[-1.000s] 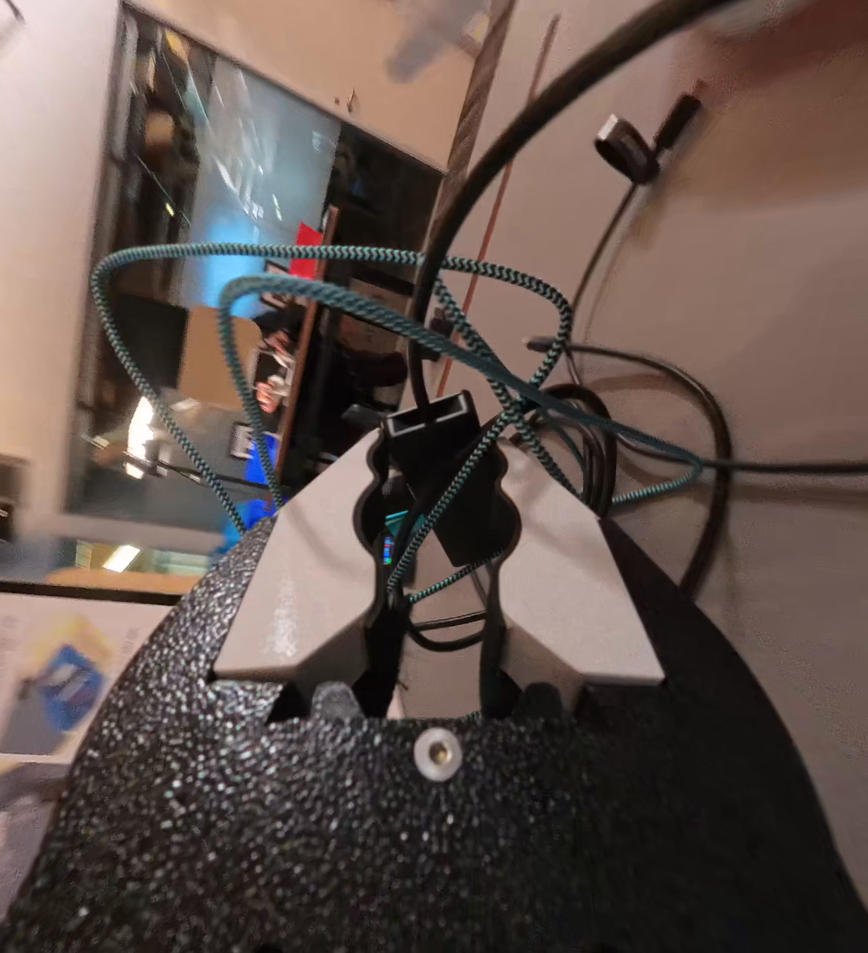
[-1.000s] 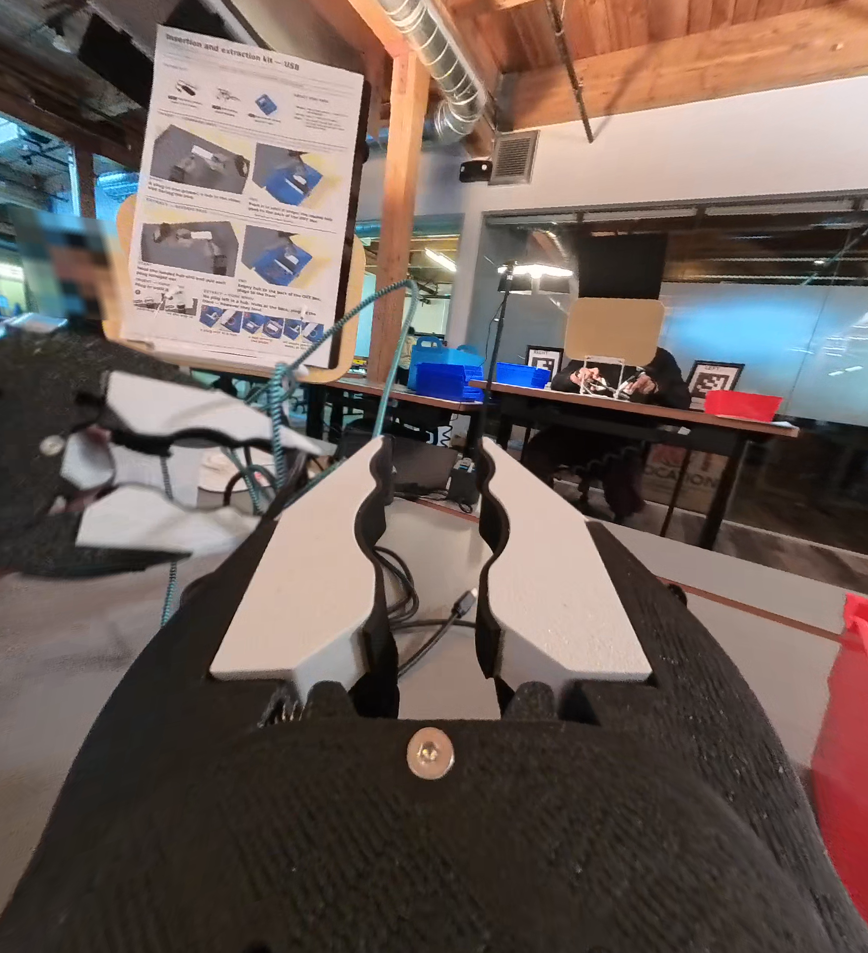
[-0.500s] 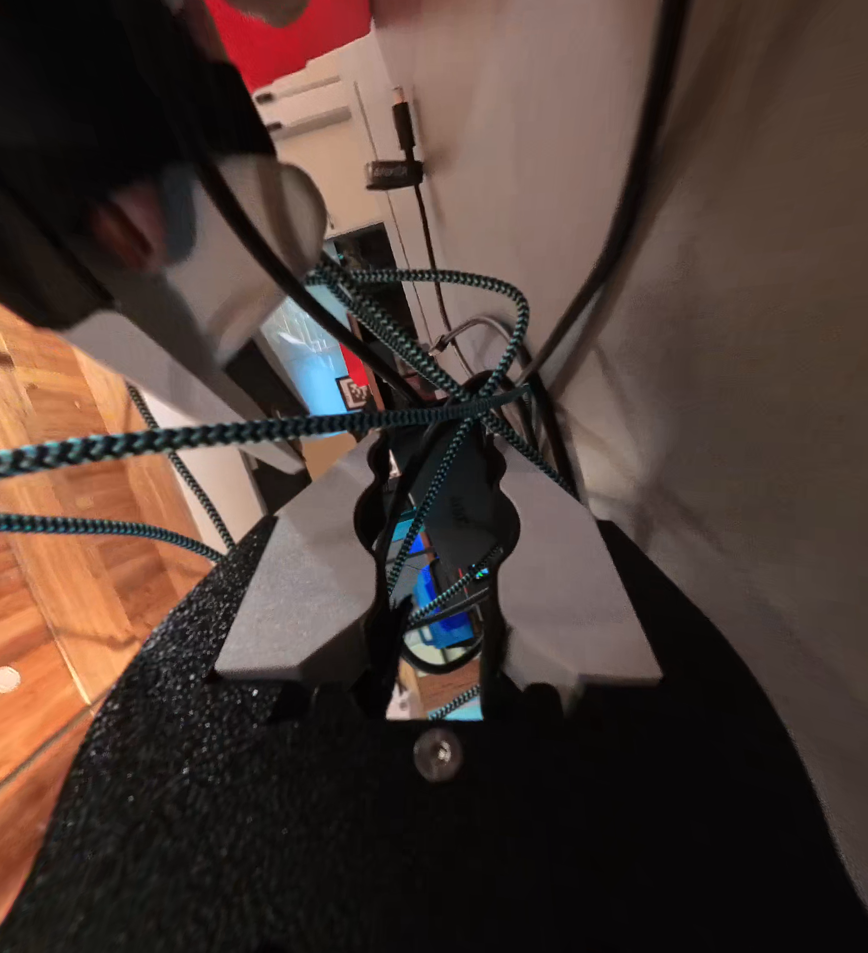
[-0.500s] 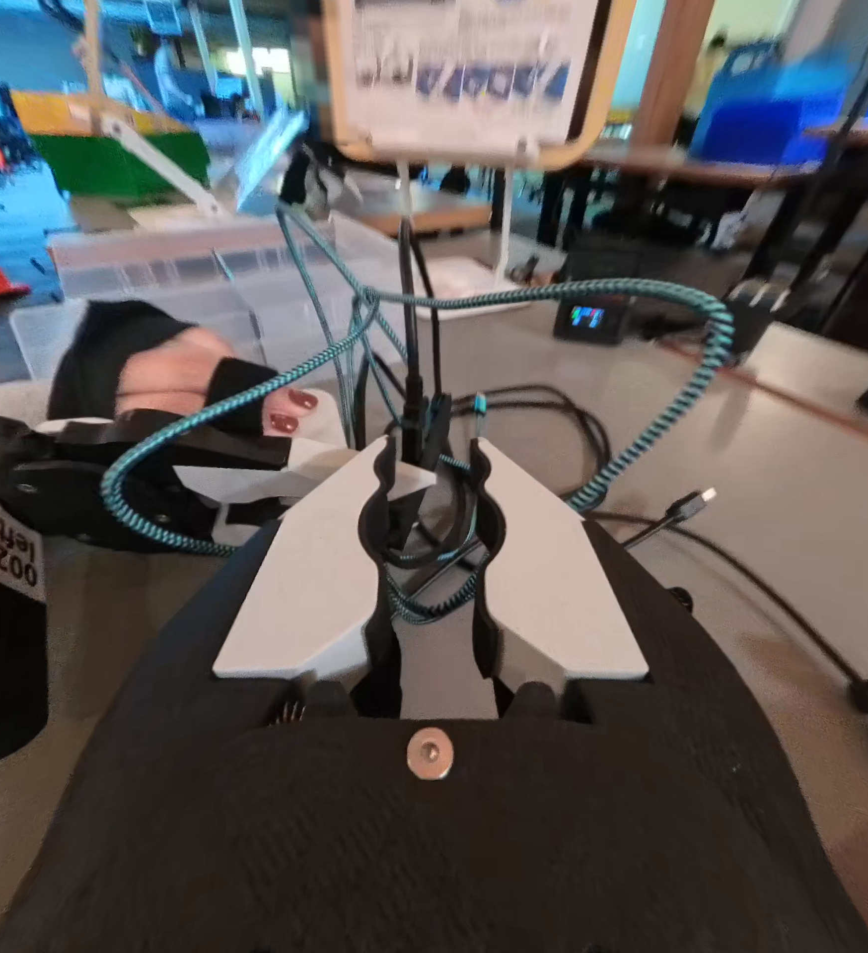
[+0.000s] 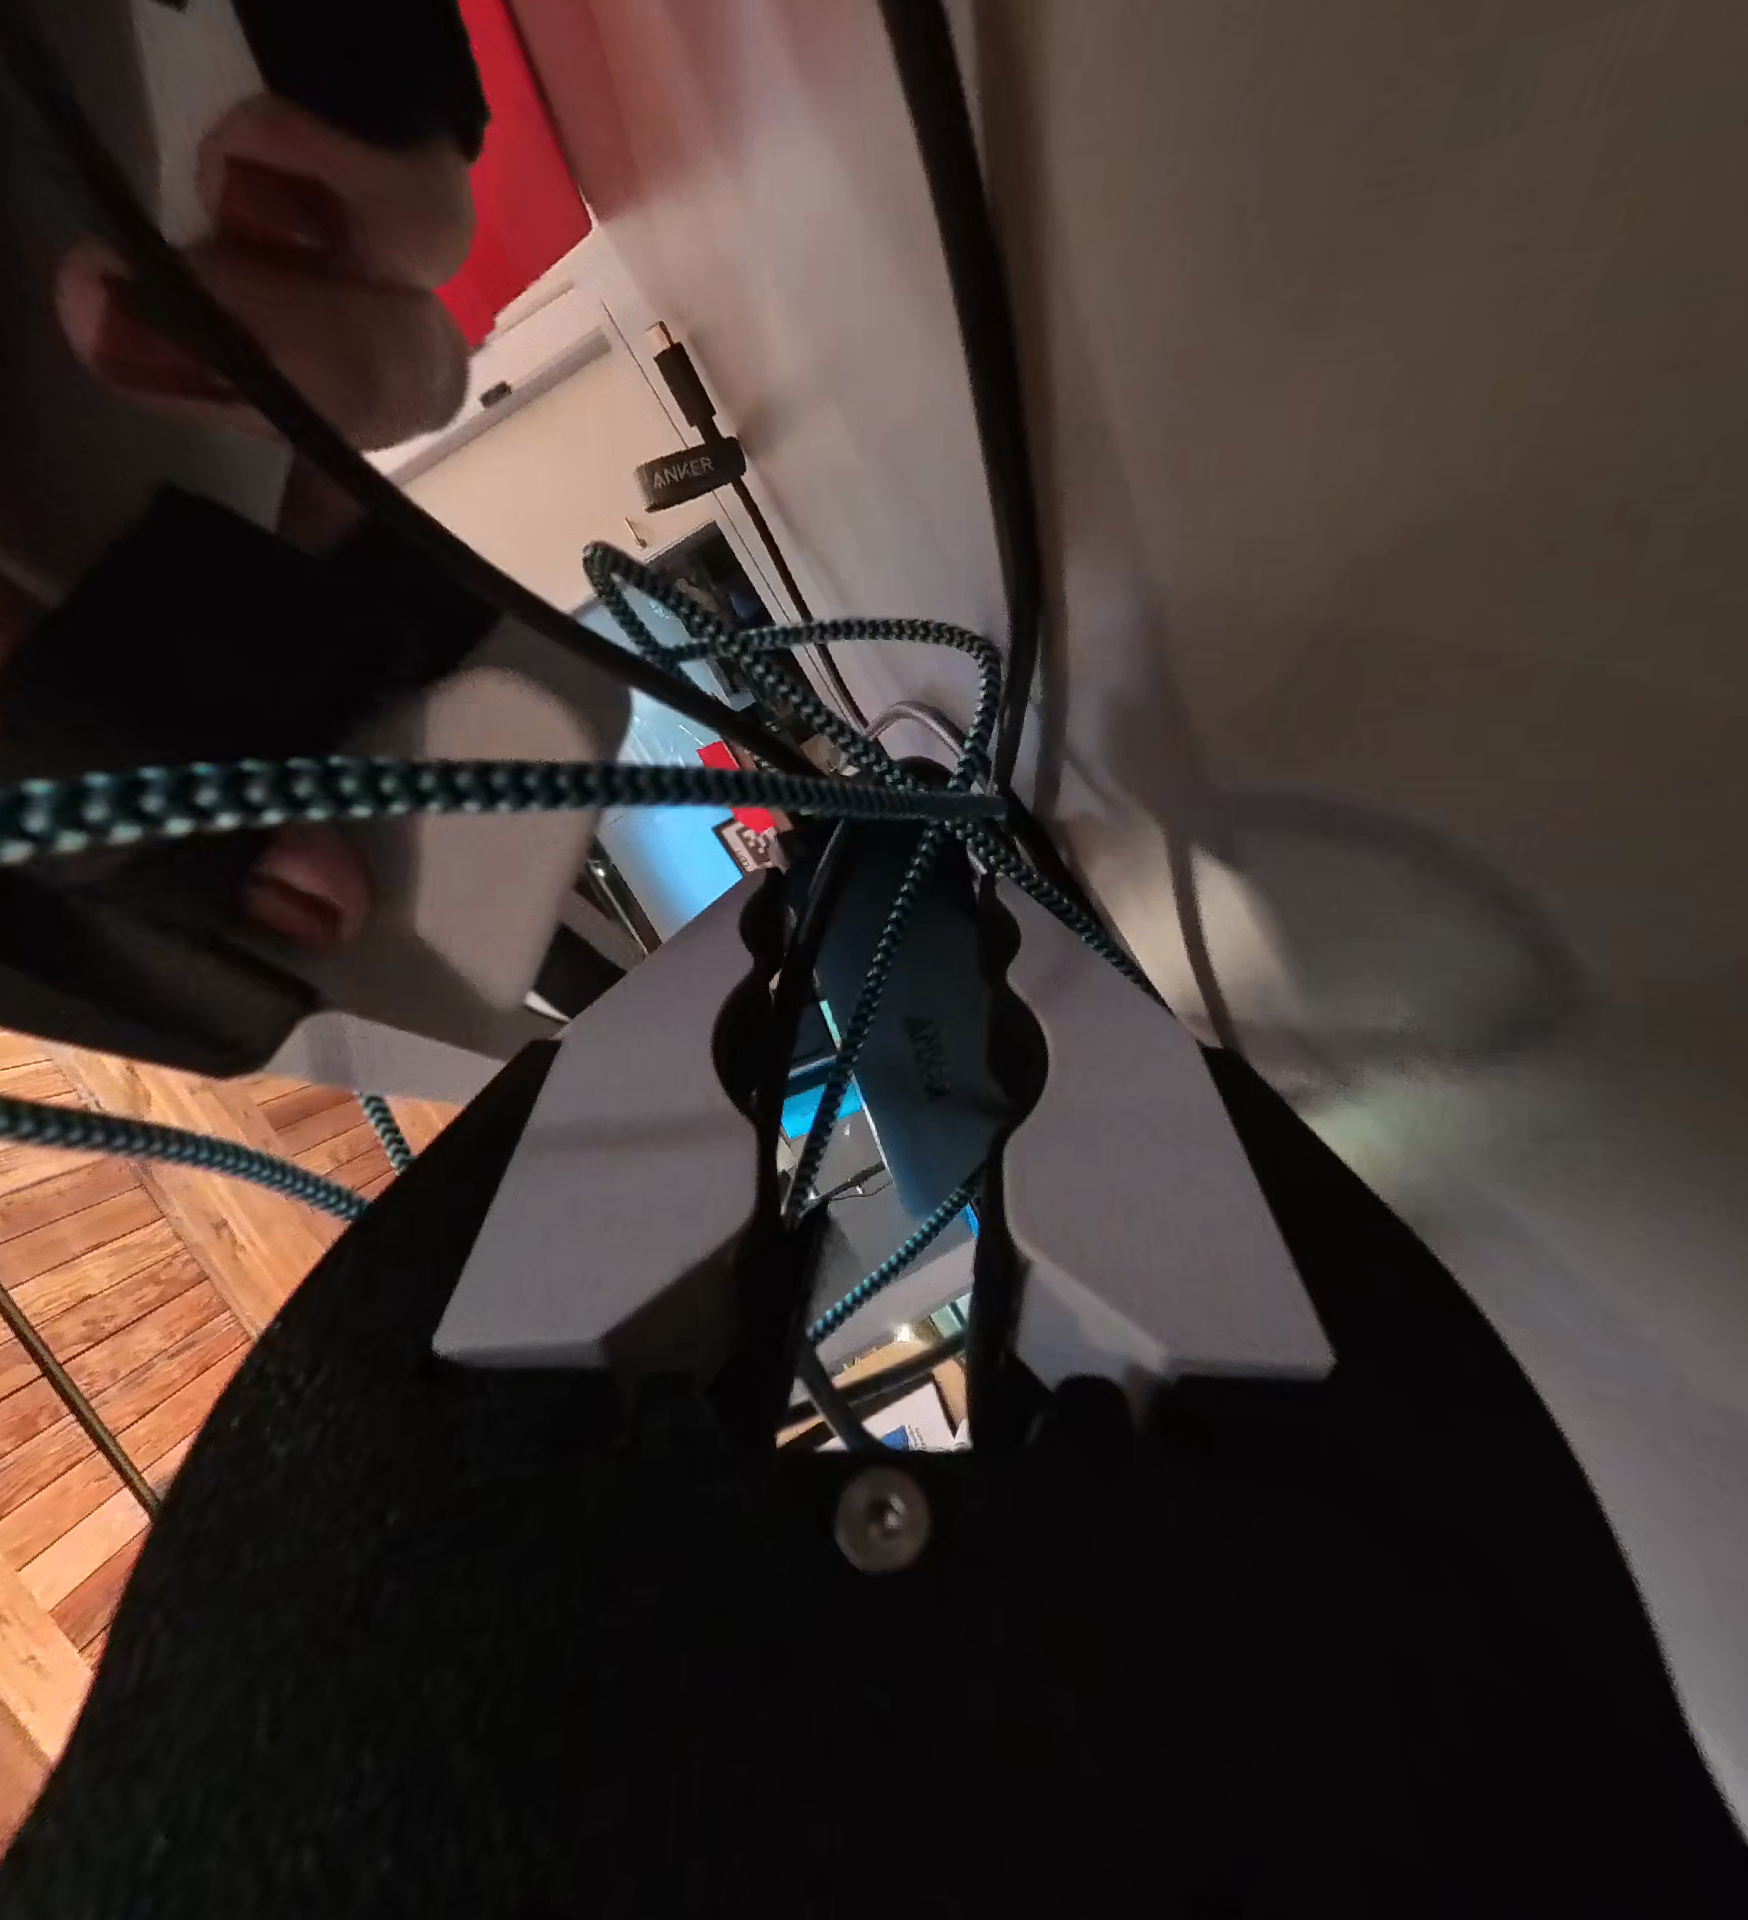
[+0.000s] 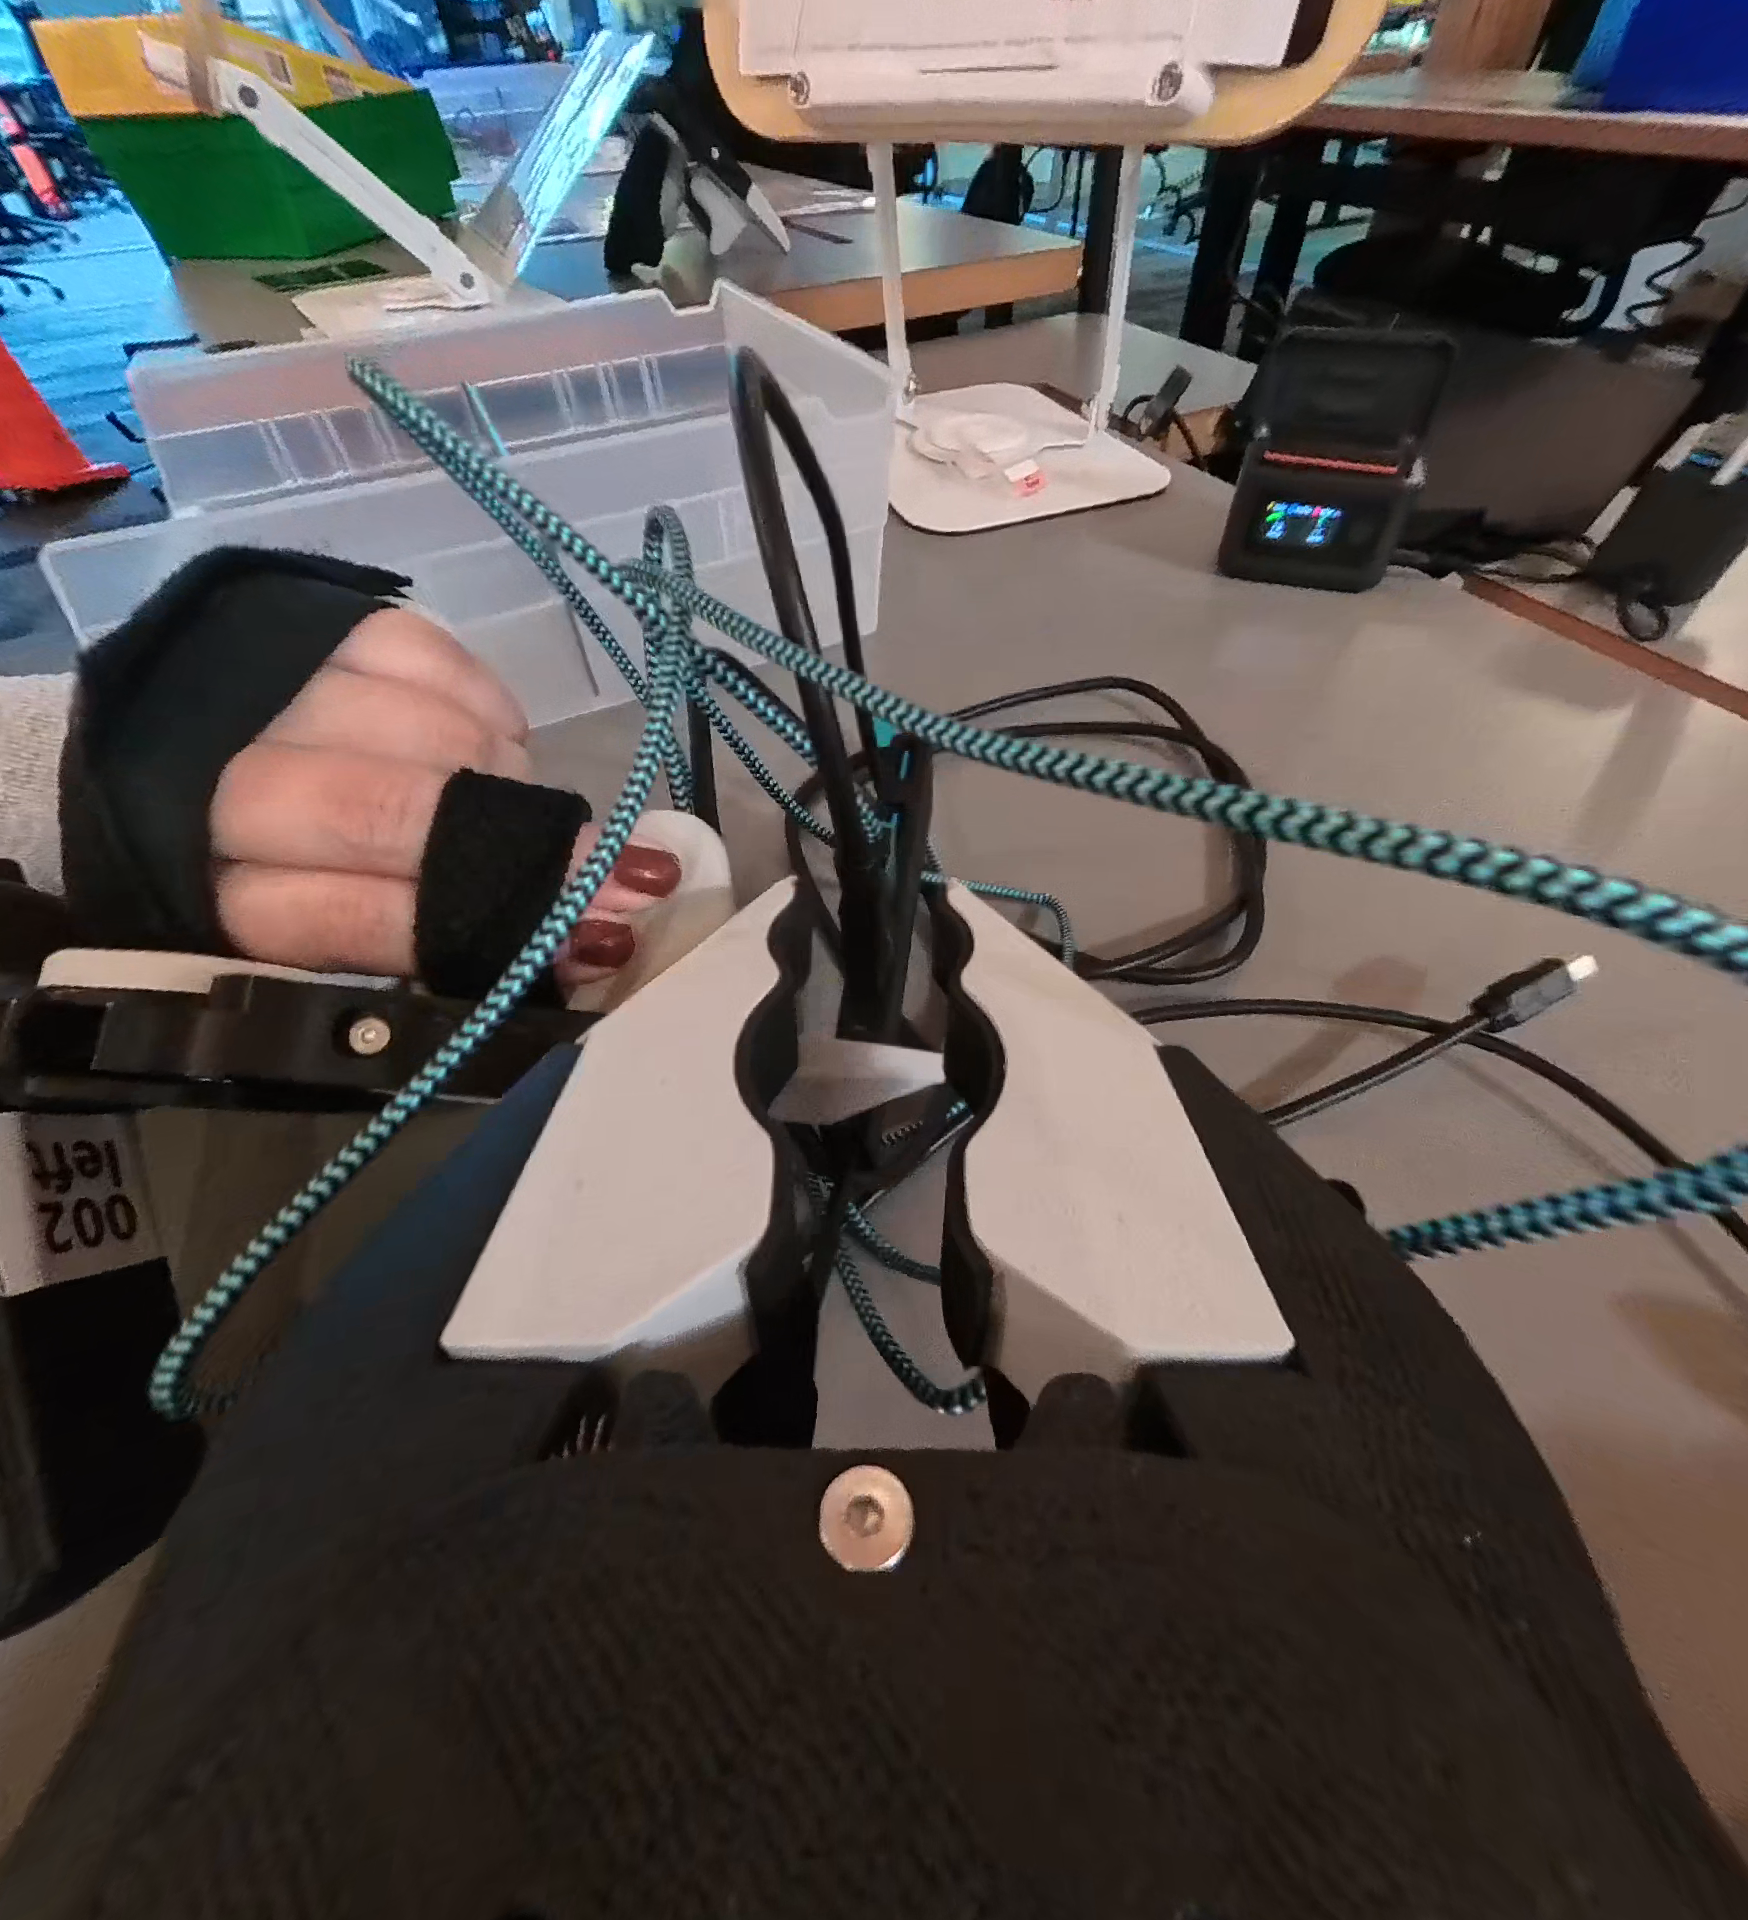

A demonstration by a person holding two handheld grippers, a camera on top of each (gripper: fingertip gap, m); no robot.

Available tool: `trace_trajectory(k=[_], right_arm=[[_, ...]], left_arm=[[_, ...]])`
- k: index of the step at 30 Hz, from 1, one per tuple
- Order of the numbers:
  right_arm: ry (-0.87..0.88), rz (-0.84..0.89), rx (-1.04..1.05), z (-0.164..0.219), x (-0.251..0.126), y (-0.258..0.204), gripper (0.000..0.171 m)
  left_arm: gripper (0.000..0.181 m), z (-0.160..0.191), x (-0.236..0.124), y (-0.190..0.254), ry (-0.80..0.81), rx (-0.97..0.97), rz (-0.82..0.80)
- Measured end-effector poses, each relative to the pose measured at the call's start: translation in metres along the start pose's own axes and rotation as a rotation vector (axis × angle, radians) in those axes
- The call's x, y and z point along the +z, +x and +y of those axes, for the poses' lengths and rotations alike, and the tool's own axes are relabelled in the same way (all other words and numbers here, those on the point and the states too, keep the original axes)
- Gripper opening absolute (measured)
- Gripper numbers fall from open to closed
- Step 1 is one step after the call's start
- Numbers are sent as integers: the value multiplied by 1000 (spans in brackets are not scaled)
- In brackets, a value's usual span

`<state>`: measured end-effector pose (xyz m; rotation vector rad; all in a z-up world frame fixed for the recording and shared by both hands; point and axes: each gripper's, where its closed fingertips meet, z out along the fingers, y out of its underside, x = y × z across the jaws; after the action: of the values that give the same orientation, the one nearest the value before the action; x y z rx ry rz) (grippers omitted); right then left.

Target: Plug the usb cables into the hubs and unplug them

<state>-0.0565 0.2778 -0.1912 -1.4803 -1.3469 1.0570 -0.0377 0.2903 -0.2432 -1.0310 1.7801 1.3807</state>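
Your left gripper (image 5: 880,1049) is clamping the dark hub (image 5: 917,1029), lifted above the table (image 6: 1472,748). Your right gripper (image 6: 875,997) is gaping around its black cable (image 6: 797,665), grasping nothing. Teal braided cables (image 6: 1109,779) are tangling; plugging looks unfinished.

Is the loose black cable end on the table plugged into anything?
No. The black plug lies bare on the grey table, its metal tip exposed, apart from the hub held in the left tongs.
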Motion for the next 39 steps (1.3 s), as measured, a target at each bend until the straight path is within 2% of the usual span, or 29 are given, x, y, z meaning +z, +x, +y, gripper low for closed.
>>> trace_trajectory(k=[1, 2, 4, 6, 9, 12, 18, 21, 24, 27, 28, 29, 31, 34, 37, 39], right_arm=[[-18, -14, 5, 3, 3, -2, 22], [-37, -22, 1, 6, 6, -3, 21], [-56, 9, -36, 9, 11, -1, 8], [-41, 51, -66, 6, 10, 4, 7], [13, 194, -123, -4, -2, 25, 7], [101, 343, -161, -18, -21, 47, 6], [191, 573, -424, -37, -45, 60, 6], [190, 659, -624, -44, -49, 55, 6], [183, 690, -818, -47, -44, 42, 6], [171, 719, -968, -49, -39, 31, 6], [170, 731, -1021, -49, -37, 28, 6], [172, 742, -1078, -51, -36, 23, 6], [170, 748, -1196, -52, -30, 10, 6], [178, 737, -1365, -50, -19, -11, 6], [175, 710, -1478, -45, -11, -24, 6], [176, 700, -1498, -43, -9, -27, 6]], left_arm=[[34, 0, 0, 0, -2, -2, -2], [34, 0, 0, 0, -5, -6, -1], [34, 0, -1, 2, -2, -41, 13], [34, 1, -4, -5, 17, -136, -10], [56, 7, -18, -14, 66, -352, -12], [70, 17, -34, -1, 68, -507, 121], [57, 22, -80, 3, 182, -836, 256], [46, 35, -101, -21, 285, -1151, 232], [39, 65, -120, -68, 473, -1555, 126], [40, 113, -132, -114, 689, -1925, -2], [47, 127, -129, -124, 735, -2014, -12], [51, 139, -118, -126, 715, -2096, 16], [72, 145, -83, -119, 640, -2198, 201], [96, 128, -30, -91, 504, -2333, 641], [92, 99, -10, -74, 476, -2355, 1003], [77, 81, -10, -69, 488, -2371, 1209]])
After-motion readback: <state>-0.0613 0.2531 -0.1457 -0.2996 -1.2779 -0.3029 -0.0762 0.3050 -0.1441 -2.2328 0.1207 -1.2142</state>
